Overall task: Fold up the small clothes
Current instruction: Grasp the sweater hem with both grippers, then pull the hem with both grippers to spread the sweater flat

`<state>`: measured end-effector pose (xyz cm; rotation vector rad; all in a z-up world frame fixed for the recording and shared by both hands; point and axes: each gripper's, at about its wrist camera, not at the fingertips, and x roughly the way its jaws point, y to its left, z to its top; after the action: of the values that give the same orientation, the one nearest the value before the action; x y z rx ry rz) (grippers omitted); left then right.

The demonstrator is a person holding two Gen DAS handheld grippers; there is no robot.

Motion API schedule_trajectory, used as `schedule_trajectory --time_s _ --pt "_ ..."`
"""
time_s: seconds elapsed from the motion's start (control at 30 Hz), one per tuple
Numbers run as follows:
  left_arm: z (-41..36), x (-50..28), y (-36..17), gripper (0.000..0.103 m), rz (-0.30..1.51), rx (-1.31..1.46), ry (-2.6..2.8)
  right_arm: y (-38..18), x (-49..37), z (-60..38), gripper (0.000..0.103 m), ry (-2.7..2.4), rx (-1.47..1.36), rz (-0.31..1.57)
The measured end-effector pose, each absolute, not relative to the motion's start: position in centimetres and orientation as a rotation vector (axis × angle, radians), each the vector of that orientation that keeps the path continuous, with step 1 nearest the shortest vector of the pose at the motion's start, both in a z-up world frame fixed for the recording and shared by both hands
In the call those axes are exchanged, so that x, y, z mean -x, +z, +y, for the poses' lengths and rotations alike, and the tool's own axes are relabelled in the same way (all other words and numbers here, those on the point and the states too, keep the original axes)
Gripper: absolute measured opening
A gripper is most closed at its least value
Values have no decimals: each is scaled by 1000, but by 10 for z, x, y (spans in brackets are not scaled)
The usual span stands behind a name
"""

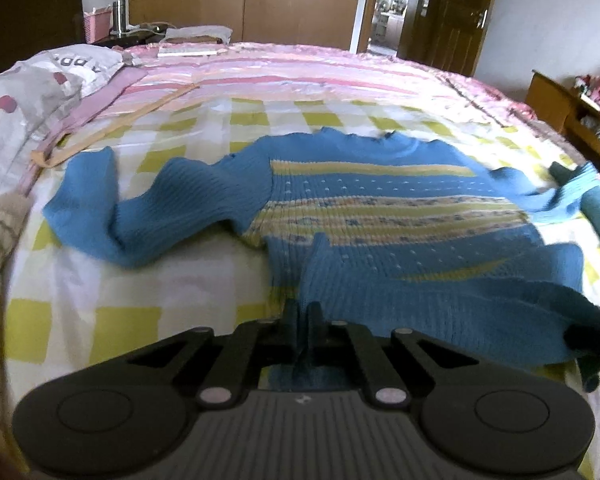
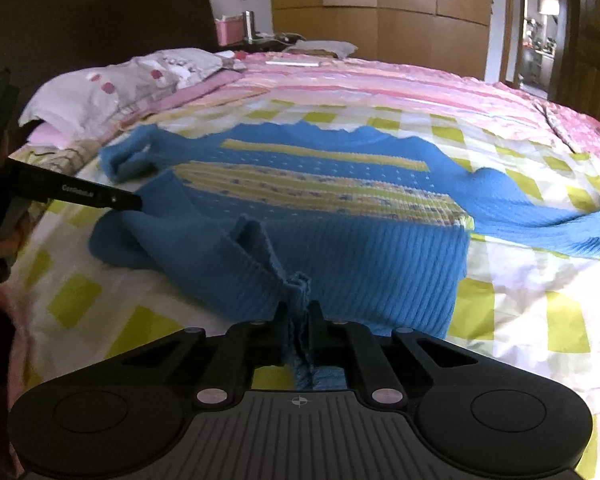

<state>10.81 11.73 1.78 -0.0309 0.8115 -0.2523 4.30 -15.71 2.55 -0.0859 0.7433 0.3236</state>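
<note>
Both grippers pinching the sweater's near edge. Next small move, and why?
Probably lift both together and carry the near edge toward the far edge. The left gripper and right gripper are each shut on the near edge of the blue sweater, which lies spread on the checked bedspread, sleeves out, unfolded.

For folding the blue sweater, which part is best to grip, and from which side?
Grip the blue sweater at its near ribbed hem, coming from the near bed edge. That edge lies closest, thin and bunched; both the left gripper and right gripper are shut on it.

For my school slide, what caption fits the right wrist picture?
Right gripper shut on the near hem of a blue striped sweater spread on a checked bedspread.
</note>
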Motion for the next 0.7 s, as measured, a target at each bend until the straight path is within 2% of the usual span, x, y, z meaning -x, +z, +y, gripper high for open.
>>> schedule_trajectory --time_s 0.43,0.7 --pt "136 0 36 11 815 98 -331 48 31 -165 6 446 205 751" --pt "139 16 53 12 768 90 -322 39 58 -163 4 517 301 824"
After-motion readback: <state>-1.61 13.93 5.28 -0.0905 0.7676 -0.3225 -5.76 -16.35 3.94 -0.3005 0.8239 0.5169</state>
